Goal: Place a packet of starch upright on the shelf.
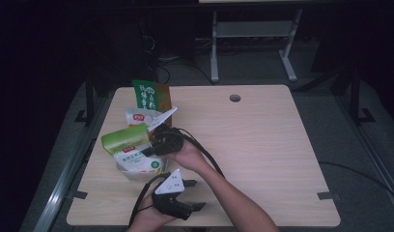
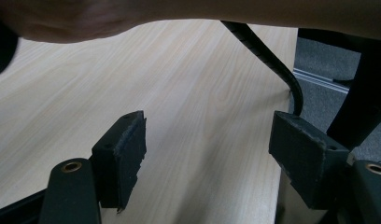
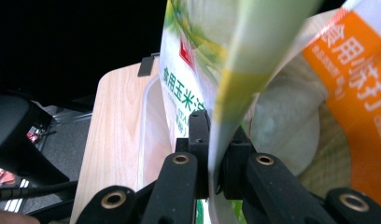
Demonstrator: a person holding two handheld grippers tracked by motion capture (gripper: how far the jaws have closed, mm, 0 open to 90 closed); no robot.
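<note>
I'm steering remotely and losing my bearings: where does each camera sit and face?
High view: above the near edge, facing down on the table; both forearms show.
Left gripper view: on the left tongs, facing bare tabletop; forearm overhead.
Right gripper view: on the right tongs, clamped on the green bag.
High and right views share that bag.

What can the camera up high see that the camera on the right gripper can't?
The high view takes in the whole table, the left gripper resting open near its front edge, both of the person's arms, and a tall dark green packet standing at the back.

The right gripper view gets close enough to show the right gripper pinching the edge of the light green pouch, plus the orange lettering on a white bag.

Both show the light green pouch, the clear tub and the wooden tabletop.
</note>
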